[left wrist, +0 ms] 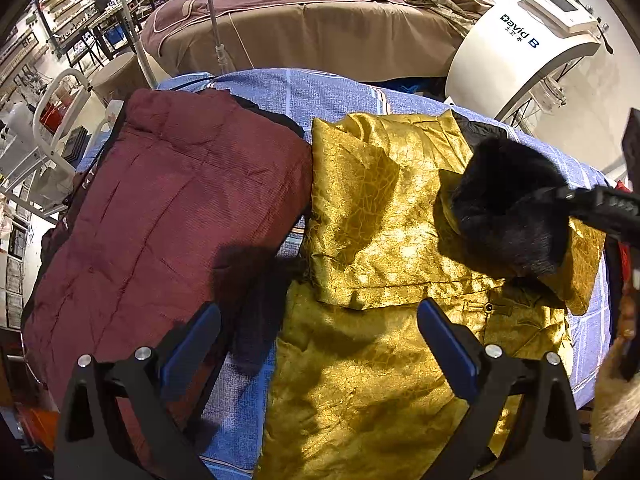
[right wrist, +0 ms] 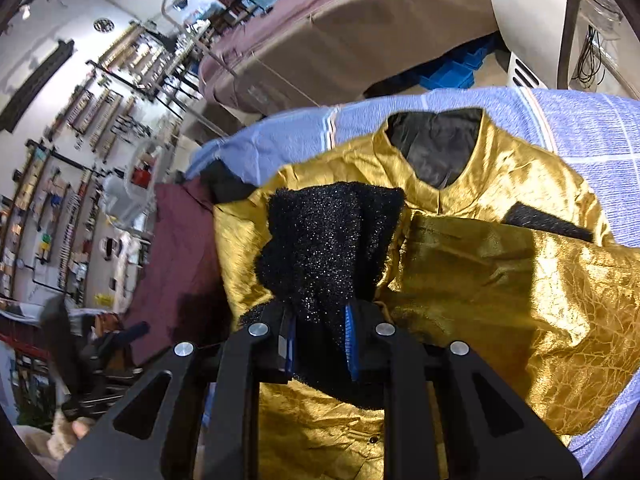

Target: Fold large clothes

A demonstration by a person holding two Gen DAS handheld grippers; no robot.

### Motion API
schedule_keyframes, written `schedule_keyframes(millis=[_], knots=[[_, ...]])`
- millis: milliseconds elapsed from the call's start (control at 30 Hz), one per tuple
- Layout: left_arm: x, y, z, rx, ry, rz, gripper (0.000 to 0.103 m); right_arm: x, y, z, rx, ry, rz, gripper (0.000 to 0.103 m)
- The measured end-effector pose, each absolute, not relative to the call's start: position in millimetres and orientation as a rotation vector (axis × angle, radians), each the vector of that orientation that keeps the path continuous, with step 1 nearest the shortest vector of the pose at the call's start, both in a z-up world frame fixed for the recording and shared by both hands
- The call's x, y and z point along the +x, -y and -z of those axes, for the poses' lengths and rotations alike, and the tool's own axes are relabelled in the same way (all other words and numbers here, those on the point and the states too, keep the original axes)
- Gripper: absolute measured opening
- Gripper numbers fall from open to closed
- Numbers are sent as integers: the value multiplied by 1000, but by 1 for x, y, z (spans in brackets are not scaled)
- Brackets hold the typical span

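Left wrist view: the left gripper (left wrist: 320,344) hangs with jaws apart above the shiny gold crinkled jacket (left wrist: 384,248) lying on the blue checked cloth (left wrist: 320,88), beside a folded maroon quilted garment (left wrist: 160,208). Right wrist view alone shows the right gripper (right wrist: 320,344) clamped on the jacket's black fuzzy cuff (right wrist: 328,248), and its black-lined collar (right wrist: 436,144).

Desk surface: nearly all covered. Maroon coat (left wrist: 160,216) fills the left half, gold jacket (left wrist: 380,240) the right, touching near the middle. Bare blue checked cloth (left wrist: 332,92) only along the far edge and in a narrow strip between the garments. Beyond the far edge: bed (left wrist: 304,32), white machine (left wrist: 516,48), metal pole (left wrist: 216,32). Left side: white cart (left wrist: 52,128).
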State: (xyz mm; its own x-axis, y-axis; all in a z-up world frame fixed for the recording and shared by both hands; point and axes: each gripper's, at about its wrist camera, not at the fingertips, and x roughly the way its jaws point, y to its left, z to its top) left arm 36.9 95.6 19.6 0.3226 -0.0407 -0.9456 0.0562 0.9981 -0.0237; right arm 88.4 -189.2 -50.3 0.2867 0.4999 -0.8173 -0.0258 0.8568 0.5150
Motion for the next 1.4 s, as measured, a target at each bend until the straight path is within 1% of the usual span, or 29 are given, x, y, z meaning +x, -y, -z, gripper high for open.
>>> schedule_keyframes(millis=[100, 200, 267, 433, 500, 567, 667, 733, 767, 800, 833, 867, 967, 1033, 1133, 1300, 1400], knots=[[36, -94, -21, 40, -1237, 61, 97, 86, 165, 82, 375, -1296, -328, 20], [33, -88, -23, 95, -1226, 62, 97, 84, 145, 94, 279, -1315, -349, 20], [31, -86, -27, 120, -1206, 55, 97, 85, 133, 89, 275, -1290, -391, 20], [30, -92, -46, 92, -1136, 58, 97, 96, 83, 44, 299, -1169, -577, 19], [30, -95, -50, 95, -1128, 45, 97, 104, 65, 29, 266, -1140, -618, 19], [32, -96, -48, 133, -1142, 17, 97, 113, 48, 30, 231, -1165, -624, 19], [35, -89, -41, 215, -1171, -19, 97, 116, 39, 47, 194, -1236, -594, 20], [33, -86, -40, 217, -1170, 0, 97, 108, 49, 46, 168, -1231, -559, 21], [32, -84, -40, 207, -1173, 22, 97, 100, 56, 41, 155, -1210, -538, 25], [31, -83, -38, 199, -1177, 38, 97, 95, 66, 36, 143, -1178, -517, 52], [31, -80, -36, 198, -1181, 54, 97, 89, 74, 31, 120, -1144, -497, 83], [31, -76, -35, 201, -1182, 66, 97, 83, 82, 26, 86, -1103, -474, 88], [31, -57, -32, 224, -1185, 116, 97, 61, 100, 8, -43, -1033, -400, 89], [32, -44, -28, 253, -1201, 123, 97, 49, 108, 2, -118, -1043, -319, 93], [32, -26, -20, 304, -1225, 127, 97, 30, 131, 3, -176, -1097, -138, 93], [18, -18, -10, 350, -1245, 151, 97, -12, 201, 20, 85, -1227, -25, 93], [10, -21, -6, 340, -1258, 150, 97, -41, 237, 33, 174, -1272, 67, 93]])
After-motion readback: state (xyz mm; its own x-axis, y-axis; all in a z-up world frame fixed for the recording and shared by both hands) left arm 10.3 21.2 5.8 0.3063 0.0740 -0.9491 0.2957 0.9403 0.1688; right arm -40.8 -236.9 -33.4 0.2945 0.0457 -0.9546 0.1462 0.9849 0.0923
